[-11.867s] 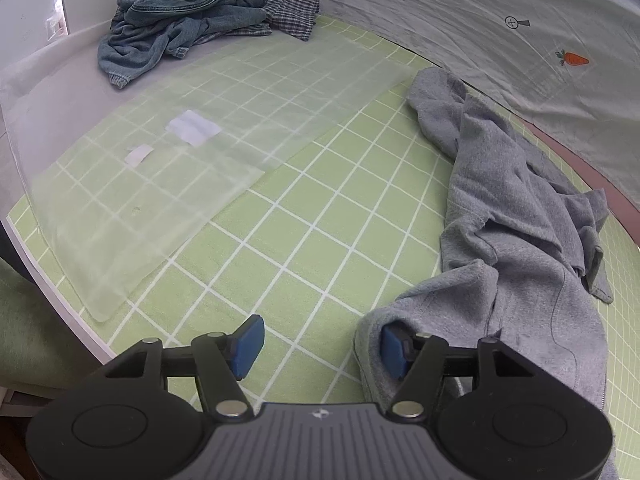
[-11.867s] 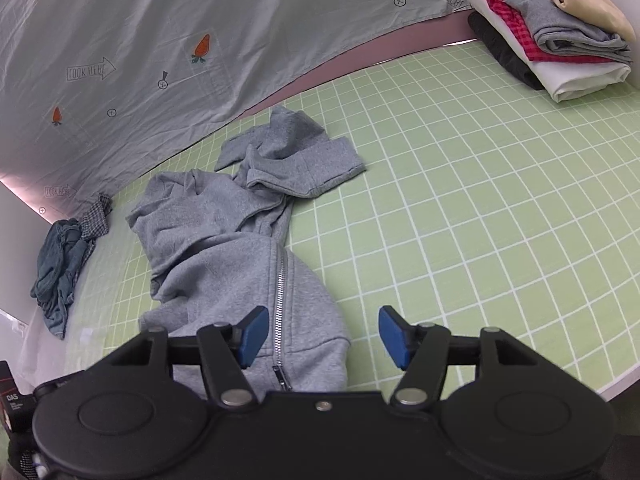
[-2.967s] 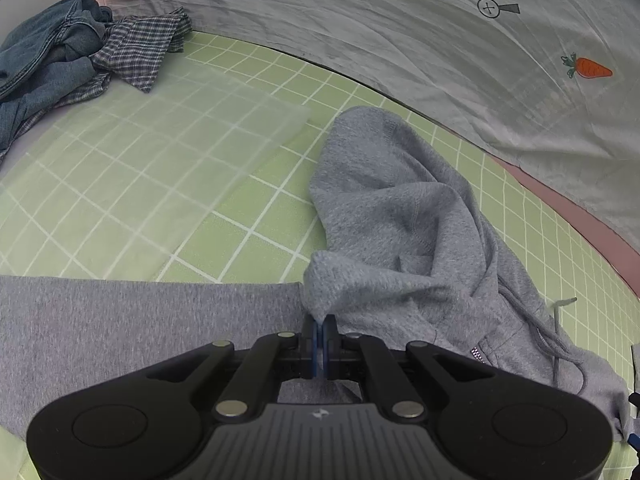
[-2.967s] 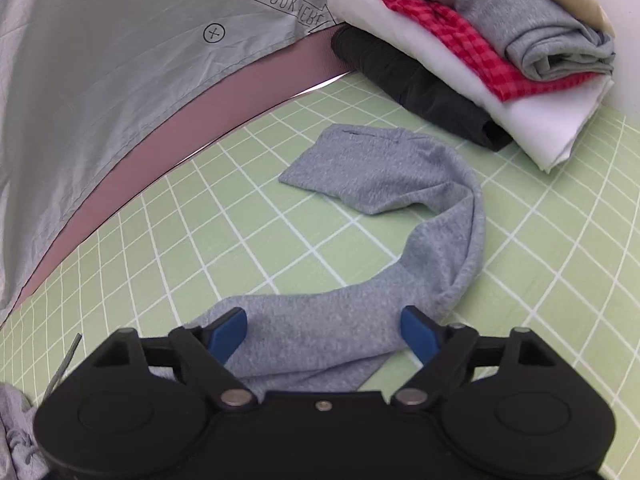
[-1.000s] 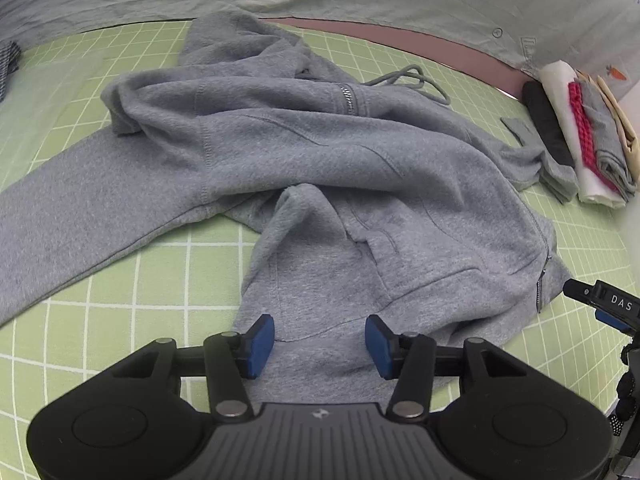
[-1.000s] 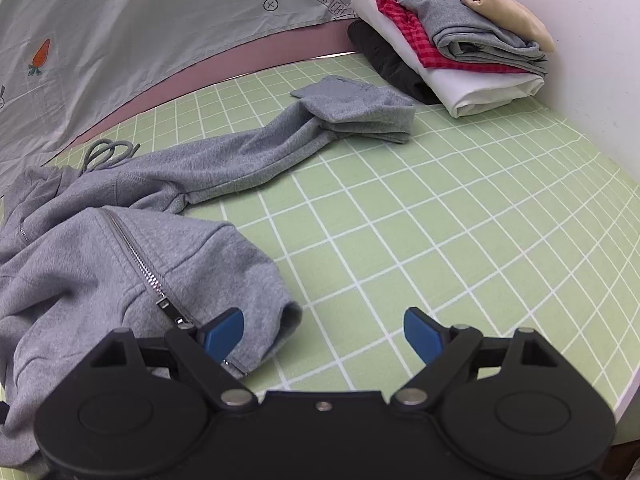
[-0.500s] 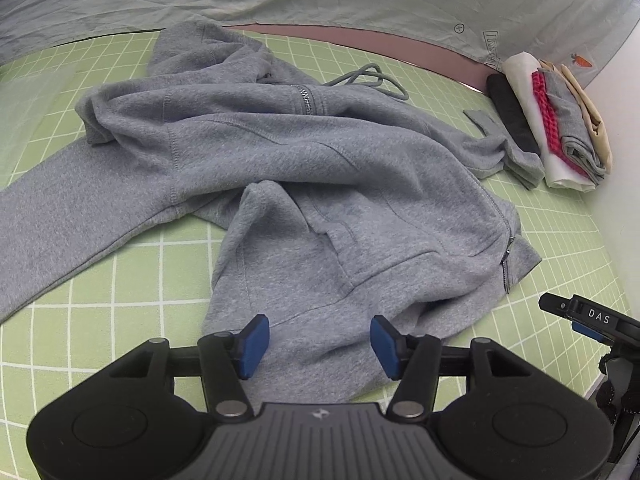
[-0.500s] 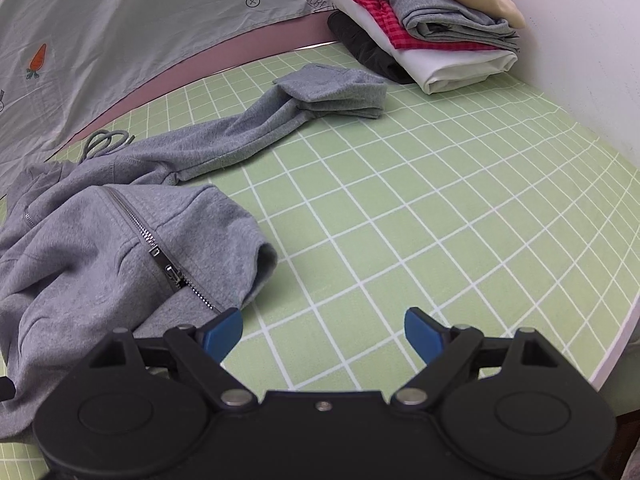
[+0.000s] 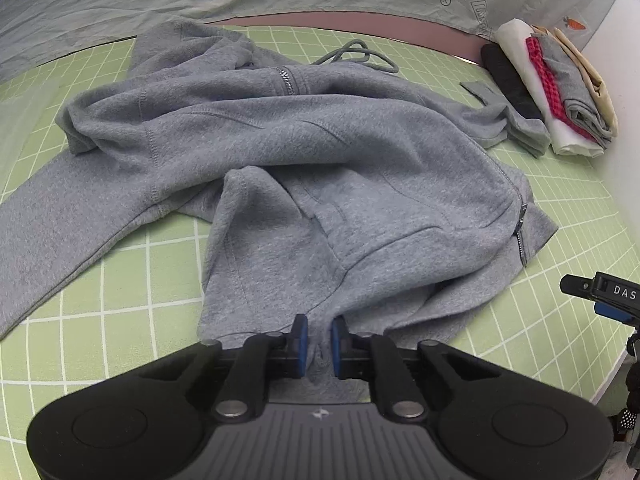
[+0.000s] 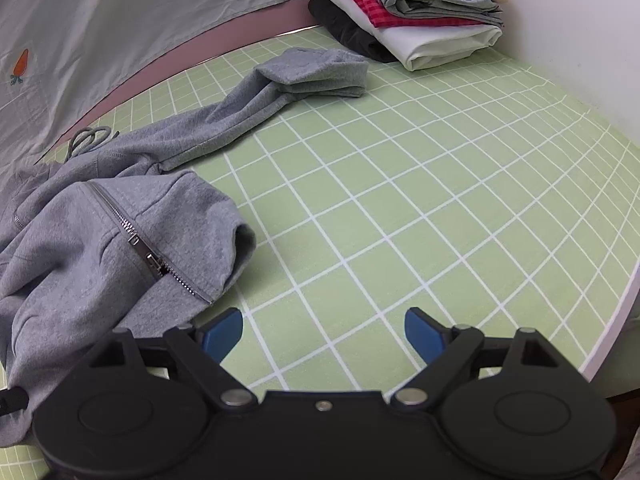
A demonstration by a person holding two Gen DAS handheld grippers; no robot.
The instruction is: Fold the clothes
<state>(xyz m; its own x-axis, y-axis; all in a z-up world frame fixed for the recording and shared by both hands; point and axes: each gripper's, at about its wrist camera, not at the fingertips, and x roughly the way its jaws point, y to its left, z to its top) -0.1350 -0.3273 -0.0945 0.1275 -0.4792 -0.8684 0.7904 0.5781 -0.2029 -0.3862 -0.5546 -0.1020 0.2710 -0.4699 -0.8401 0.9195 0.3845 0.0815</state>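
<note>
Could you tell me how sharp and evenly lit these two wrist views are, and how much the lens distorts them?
Left wrist view: sharp, soft even light, faint shadows in the hoodie folds; strong fisheye bend in the mat grid, dark vignette in the corners. Right wrist view: equally sharp, no glare; grid lines bow hard toward the right edge, and a soft shadow lies under the hoodie's hem.

A plain grey hoodie (image 9: 312, 152) lies on a light-green mat (image 10: 440, 200) gridded with white lines.

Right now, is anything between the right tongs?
No, the right tongs stand open over bare green mat, beside the hoodie.
</note>
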